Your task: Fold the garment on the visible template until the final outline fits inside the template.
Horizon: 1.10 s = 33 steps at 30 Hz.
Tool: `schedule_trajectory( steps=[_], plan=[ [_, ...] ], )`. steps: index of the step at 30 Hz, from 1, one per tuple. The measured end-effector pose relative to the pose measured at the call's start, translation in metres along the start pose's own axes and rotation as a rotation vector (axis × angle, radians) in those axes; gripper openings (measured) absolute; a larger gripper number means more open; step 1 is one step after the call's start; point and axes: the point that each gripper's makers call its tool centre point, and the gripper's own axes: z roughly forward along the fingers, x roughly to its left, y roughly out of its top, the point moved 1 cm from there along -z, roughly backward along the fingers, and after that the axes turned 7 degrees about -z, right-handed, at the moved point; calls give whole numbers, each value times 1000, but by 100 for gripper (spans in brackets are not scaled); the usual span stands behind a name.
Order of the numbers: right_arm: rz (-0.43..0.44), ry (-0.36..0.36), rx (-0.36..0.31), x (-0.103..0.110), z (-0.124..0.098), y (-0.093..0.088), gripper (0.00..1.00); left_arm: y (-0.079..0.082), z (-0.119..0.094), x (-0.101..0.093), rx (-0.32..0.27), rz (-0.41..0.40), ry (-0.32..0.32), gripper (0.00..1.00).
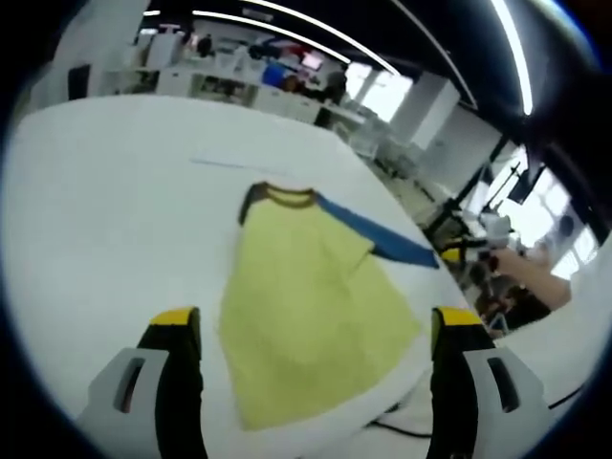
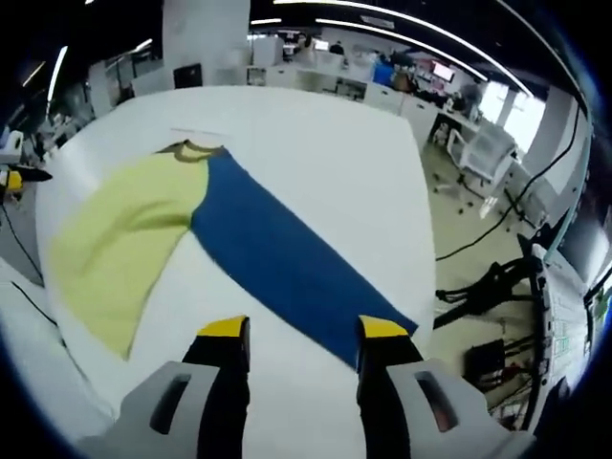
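Surface: I see a white table (image 2: 325, 163) | On it: yellow-and-blue garment (image 2: 220, 239) spread flat, dark collar at the far end | Near edge: black cable (image 1: 402, 426)

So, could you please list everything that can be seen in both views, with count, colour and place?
Garment: one, yellow body with a blue sleeve or panel and a dark collar, lying on the table, partly folded.
Table: one, white, under the garment.
Cable: one, black, at the table's near edge in the left gripper view.
Desks and shelves: several, white, in the room behind the table.
Ceiling lights: several, white strips, overhead.
Left gripper: one, grey and black with yellow tips, open, above the garment.
Right gripper: one, same colours, open, near the blue edge.
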Motion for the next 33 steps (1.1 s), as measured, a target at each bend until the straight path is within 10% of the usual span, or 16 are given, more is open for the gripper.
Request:
schedule_trajectory(
  steps=[33],
  plan=[
    [6,86,-112,74,-40,30,68,-11,-16,-2,-11,-13,-24,96]
  ],
)
